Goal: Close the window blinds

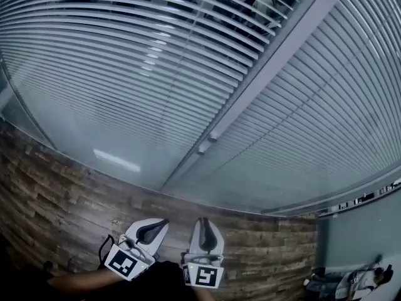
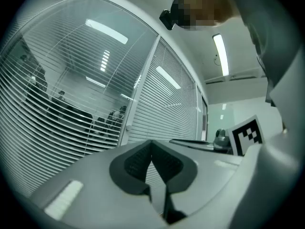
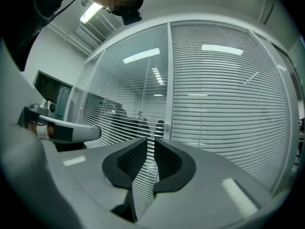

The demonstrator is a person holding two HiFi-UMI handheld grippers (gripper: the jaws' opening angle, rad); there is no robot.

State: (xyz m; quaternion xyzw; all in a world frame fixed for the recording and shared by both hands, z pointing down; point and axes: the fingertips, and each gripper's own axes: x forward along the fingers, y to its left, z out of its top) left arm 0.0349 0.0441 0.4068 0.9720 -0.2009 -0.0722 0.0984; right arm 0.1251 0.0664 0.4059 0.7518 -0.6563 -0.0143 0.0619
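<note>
Grey pads first: my left gripper (image 2: 151,143) has its jaws together at the tips, empty. My right gripper (image 3: 151,141) has its jaws narrowly apart, with nothing between. Ahead is the wood-clad wall (image 1: 62,187). Above it hang the window blinds: the left blind (image 1: 125,74) has horizontal slats that gape, and the right blind (image 1: 326,124) is closed. A small knob (image 1: 202,148) on the mullion (image 1: 263,74) sits up and ahead. I judge the right gripper nearer to it.

The left tool (image 1: 164,222) is held level with jaws closed on nothing, beside the right tool (image 1: 203,221), whose jaws are slightly parted.
</note>
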